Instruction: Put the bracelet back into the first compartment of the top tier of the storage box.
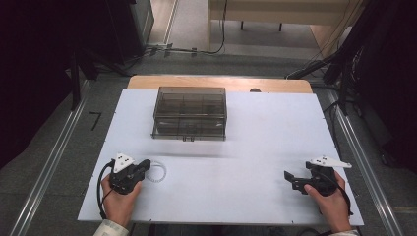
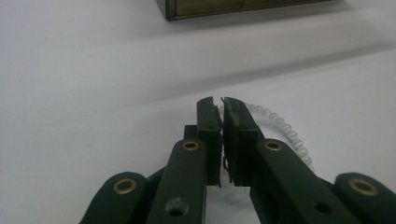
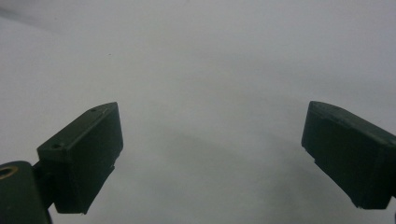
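Left gripper (image 2: 221, 100) fingers were closed, pinching the bead bracelet (image 2: 280, 128) on the worktop (image 1: 246, 147); right gripper (image 3: 212, 154) fingers stood wide apart, holding nothing

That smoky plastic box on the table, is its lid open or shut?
Shut: the box has its lid lying flat on top, edges flush all round in the high view.

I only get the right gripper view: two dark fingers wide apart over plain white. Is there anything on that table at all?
Observer: Yes. A smoky clear compartment box, closed, sits at the far middle of the white table.
Operator: Anything smaller?
Observer: A ring of clear beads lies just by the left gripper.
Operator: Is that one open too?
Observer: No, its fingers are shut, tips at the ring's edge; whether they pinch it I cannot tell.
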### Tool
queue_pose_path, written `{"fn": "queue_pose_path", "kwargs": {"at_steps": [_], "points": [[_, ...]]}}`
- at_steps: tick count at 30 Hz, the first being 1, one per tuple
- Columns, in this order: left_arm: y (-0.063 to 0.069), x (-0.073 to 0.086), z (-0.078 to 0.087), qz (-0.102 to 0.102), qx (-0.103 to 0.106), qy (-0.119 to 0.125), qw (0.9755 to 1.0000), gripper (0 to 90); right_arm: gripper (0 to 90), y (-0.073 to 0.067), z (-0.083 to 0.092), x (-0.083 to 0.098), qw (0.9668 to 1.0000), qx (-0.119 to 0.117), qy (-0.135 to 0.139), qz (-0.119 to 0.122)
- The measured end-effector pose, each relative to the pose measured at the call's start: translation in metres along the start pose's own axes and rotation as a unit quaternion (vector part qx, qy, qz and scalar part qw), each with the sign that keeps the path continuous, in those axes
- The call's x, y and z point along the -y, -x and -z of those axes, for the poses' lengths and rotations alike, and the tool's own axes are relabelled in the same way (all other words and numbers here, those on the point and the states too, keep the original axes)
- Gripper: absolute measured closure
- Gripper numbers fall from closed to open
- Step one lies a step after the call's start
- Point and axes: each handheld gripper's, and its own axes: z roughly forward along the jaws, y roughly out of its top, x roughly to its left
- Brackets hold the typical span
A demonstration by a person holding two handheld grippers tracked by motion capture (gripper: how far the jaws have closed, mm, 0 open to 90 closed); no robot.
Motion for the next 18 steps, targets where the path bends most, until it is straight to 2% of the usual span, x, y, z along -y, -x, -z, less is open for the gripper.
{"fn": "queue_pose_path", "kwargs": {"at_steps": [5, 12, 18], "points": [[0.0016, -0.0006, 0.0022, -0.005, 0.004, 0.008, 0.9999, 87.0, 3.8, 0.0014, -0.0013, 0.0000, 1.0000, 0.002, -0.001, -0.002], [-0.0001, -0.0002, 0.0052, -0.001, 0.010, 0.019, 0.9998, 86.9, 3.8, 0.0018, -0.0030, -0.0007, 1.0000, 0.005, -0.003, -0.008], [0.0001, 0.0000, 0.0059, -0.001, 0.012, 0.020, 0.9997, 87.0, 3.8, -0.0027, -0.0038, -0.0016, 0.9999, 0.008, -0.004, 0.009]]}}
